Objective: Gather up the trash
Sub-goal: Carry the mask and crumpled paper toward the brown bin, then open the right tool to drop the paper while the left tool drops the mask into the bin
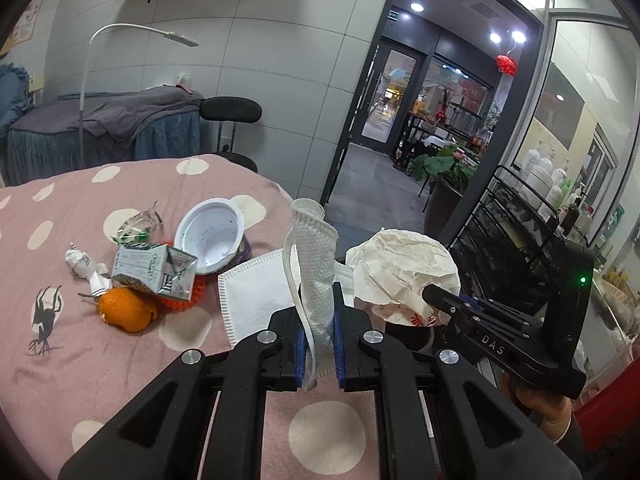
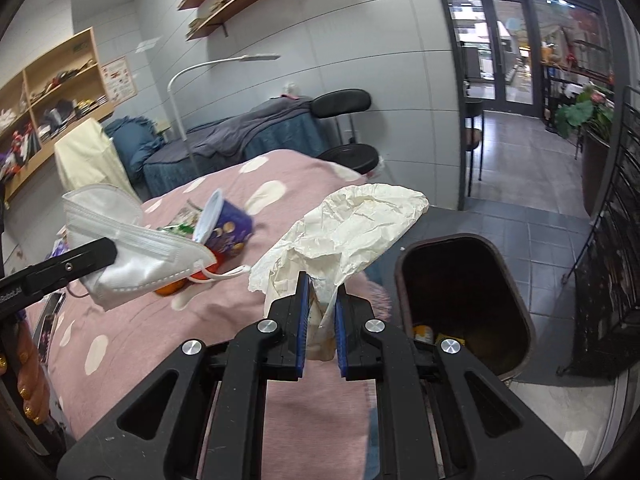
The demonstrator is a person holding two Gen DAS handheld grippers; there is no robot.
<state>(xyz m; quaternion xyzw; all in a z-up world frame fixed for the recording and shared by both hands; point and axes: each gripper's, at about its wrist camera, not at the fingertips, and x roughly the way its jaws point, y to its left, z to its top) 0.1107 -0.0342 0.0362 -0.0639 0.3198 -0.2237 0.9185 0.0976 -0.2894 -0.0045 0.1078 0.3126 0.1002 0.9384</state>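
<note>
the left gripper (image 1: 320,336) has its blue pads clamped on a white face mask (image 1: 316,264), which stands up out of the narrow jaws, ribbed and folded, with an ear loop hanging at its side. the right gripper (image 2: 322,320) is pinched on a crumpled cream paper wrapper (image 2: 352,228), stained near the pads and billowing above them. seen from the left wrist, the right gripper's black body bears the letters "das". the wrapper shows a red printed mark that cannot be read. on the pink polka-dot bedspread (image 1: 120,360) lie a white cup with a purple outside (image 1: 212,236), tipped on its side, a squashed carton with green print (image 1: 156,272), too small to read, an orange (image 1: 126,310), a crumpled clear wrapper (image 1: 140,224) and a twisted paper scrap (image 1: 82,264). a dark bin (image 2: 464,304) stands open just beside the bed, under the right gripper's far side, with some bits inside.
</note>
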